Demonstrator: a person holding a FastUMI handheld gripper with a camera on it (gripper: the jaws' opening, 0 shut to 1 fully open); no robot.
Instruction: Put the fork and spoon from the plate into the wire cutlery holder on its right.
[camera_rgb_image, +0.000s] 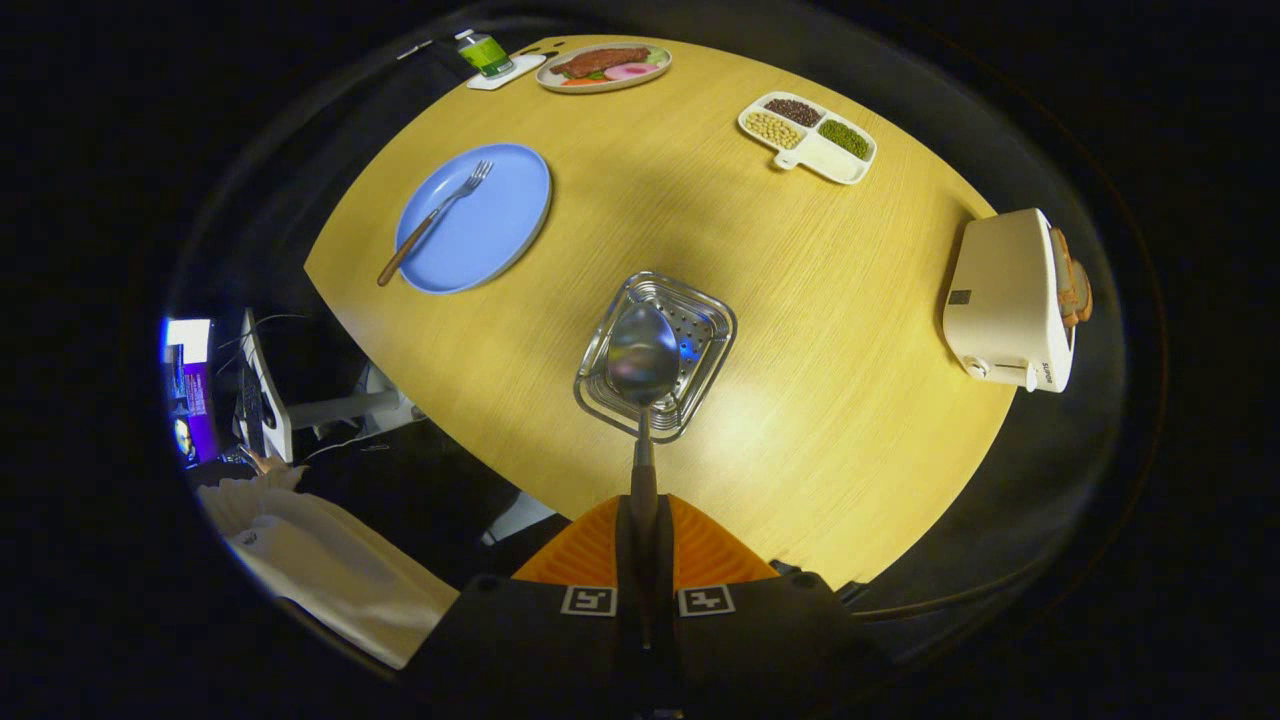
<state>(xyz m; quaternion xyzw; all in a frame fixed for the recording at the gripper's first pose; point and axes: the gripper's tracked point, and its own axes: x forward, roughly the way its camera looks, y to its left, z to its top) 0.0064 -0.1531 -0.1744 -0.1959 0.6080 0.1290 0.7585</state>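
My gripper (644, 525) is shut on the spoon's handle, its orange fingers (590, 550) pressed on both sides. The spoon (641, 355) points straight ahead, bowl first, and hangs above the open top of the metal cutlery holder (700, 385), which I see from above. Beyond and to the left lies the blue plate (495, 225) with the wooden-handled fork (432, 218) resting across it, tines pointing away from me.
On the round wooden table (830, 330) stand a white toaster (1010, 300) with bread at the right, a divided dish of beans (808, 136) beyond, and an oval plate of food (603, 67) with a green bottle (484, 53) at the far side. A white sleeve (320, 560) shows left.
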